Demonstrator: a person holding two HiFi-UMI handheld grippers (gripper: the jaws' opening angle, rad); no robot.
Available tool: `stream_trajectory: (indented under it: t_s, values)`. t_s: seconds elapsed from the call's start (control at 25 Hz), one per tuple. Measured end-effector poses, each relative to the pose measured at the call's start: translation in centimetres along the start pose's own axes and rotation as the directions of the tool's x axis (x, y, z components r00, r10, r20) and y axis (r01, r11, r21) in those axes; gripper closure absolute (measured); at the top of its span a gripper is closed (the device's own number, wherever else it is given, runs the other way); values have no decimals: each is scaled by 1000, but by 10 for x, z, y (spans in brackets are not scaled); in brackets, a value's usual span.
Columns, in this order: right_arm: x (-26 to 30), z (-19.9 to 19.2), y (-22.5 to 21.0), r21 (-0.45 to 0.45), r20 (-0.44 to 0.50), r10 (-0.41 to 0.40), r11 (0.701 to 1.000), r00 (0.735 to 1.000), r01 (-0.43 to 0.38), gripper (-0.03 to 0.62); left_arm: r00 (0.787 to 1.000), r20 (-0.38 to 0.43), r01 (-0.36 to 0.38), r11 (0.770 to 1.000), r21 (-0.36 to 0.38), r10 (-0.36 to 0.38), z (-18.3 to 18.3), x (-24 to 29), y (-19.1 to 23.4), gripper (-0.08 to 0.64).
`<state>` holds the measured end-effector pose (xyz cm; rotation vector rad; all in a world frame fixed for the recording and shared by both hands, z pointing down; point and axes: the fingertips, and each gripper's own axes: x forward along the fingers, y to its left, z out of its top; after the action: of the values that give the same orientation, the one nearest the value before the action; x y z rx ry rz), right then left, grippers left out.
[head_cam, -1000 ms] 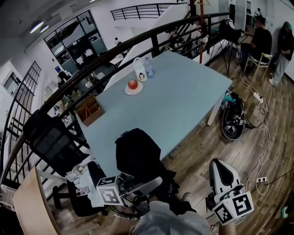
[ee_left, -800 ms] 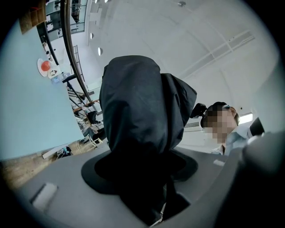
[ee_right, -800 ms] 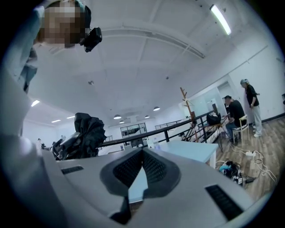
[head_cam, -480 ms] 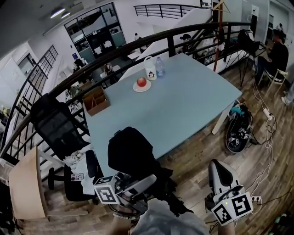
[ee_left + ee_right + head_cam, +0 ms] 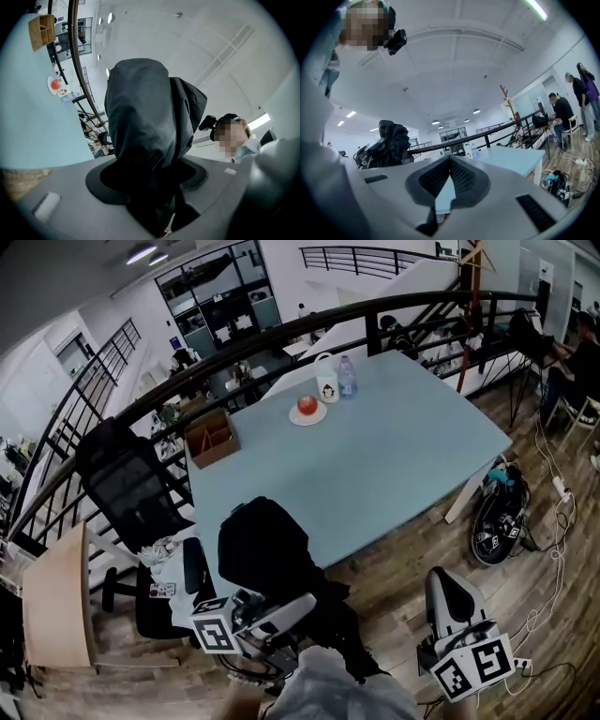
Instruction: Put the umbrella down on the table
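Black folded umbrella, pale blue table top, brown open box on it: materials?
Black folded umbrella: likely synthetic cloth, matte, with soft creases and folds. Pale blue table top: smooth painted or laminate board, going by the even colour. Brown open box: wood or cardboard; too small to tell.

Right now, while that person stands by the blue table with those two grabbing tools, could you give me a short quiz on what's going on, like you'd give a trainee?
1. What is the left gripper clamped on?
A. a water bottle
B. a black folded umbrella
C. a wooden box

2. Fill the gap: on the blue table, the small plate carries a red ___.

3. True or false: the right gripper has nothing between its jaws.

Key
1. B
2. apple
3. True: its jaws stand together with nothing in them.
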<state>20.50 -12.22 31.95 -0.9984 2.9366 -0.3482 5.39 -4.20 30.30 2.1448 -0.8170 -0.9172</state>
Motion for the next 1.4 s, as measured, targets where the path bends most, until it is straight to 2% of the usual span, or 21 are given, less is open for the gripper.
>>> stream_trajectory:
  t_s: [0.56,1.04,1.4]
  values:
    - [66,16,-19,-10,-9,15,1000,1000,-15,595,1000,-5,-23,999,27,23,52,22,41,296]
    - [147,31,-7,-41,-3,47,998,999,-47,595,1000,19,-23,998,52,22,118,17,81,296]
    - [180,26,0,-51,-11,46,998,999,-47,595,999,10,-43,997,65,43,141,6,108,296]
